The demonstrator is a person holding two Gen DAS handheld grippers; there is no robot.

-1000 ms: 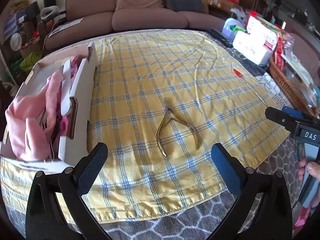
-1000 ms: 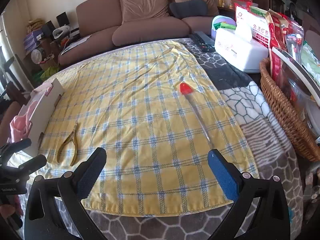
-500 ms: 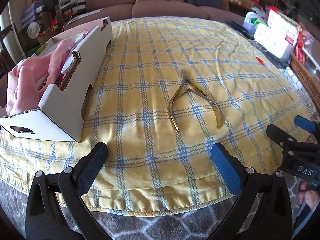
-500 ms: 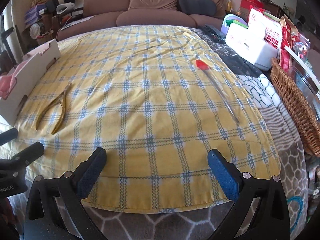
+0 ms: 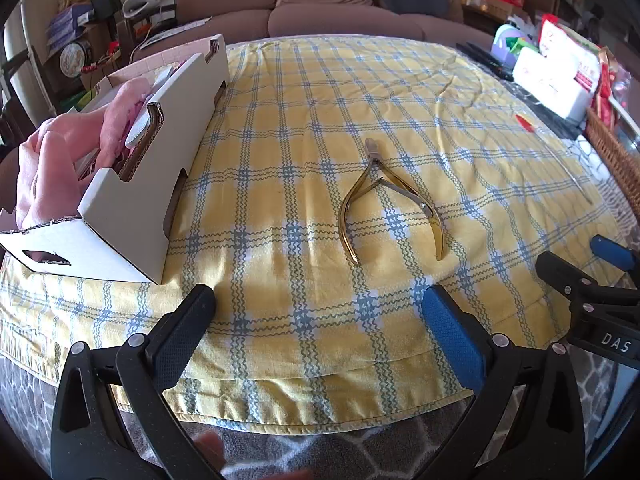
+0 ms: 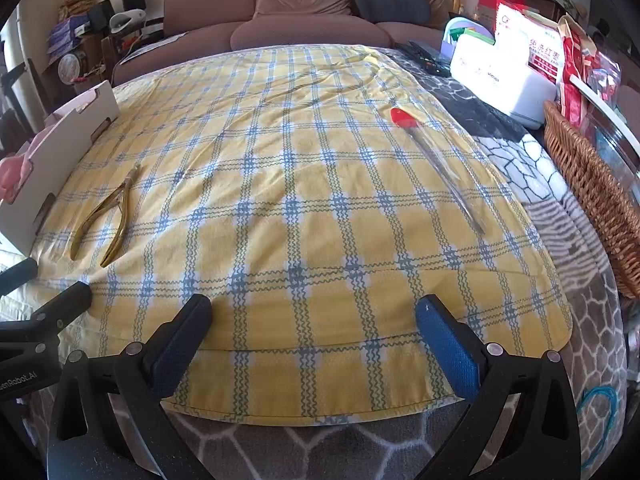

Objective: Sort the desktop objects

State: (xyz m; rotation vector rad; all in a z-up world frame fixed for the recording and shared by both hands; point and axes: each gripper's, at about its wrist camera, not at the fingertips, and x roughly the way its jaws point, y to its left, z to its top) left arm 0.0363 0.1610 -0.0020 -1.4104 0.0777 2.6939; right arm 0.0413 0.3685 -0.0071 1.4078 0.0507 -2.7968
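Observation:
Gold cuticle nippers (image 5: 386,200) (image 6: 106,216) lie with handles spread on the yellow checked cloth (image 5: 320,128), just ahead of my open left gripper (image 5: 320,328). A clear tube with a red cap (image 6: 436,160) (image 5: 552,152) lies farther right on the cloth, beyond my open right gripper (image 6: 312,332). Neither gripper holds anything. A white cardboard box (image 5: 160,152) (image 6: 52,160) with pink fabric (image 5: 60,148) in it stands at the cloth's left edge.
A wicker basket (image 6: 592,188) with packets, a white tissue box (image 6: 504,84) and remotes (image 6: 424,56) line the right side. A brown sofa (image 6: 304,20) stands behind. Grey patterned blanket (image 6: 560,184) shows around the cloth. The right gripper appears at the left wrist view's right edge.
Both grippers have dropped lower and closer to the near edge of the cloth; the nippers and box now look larger in the left wrist view. Nothing on the cloth has moved.

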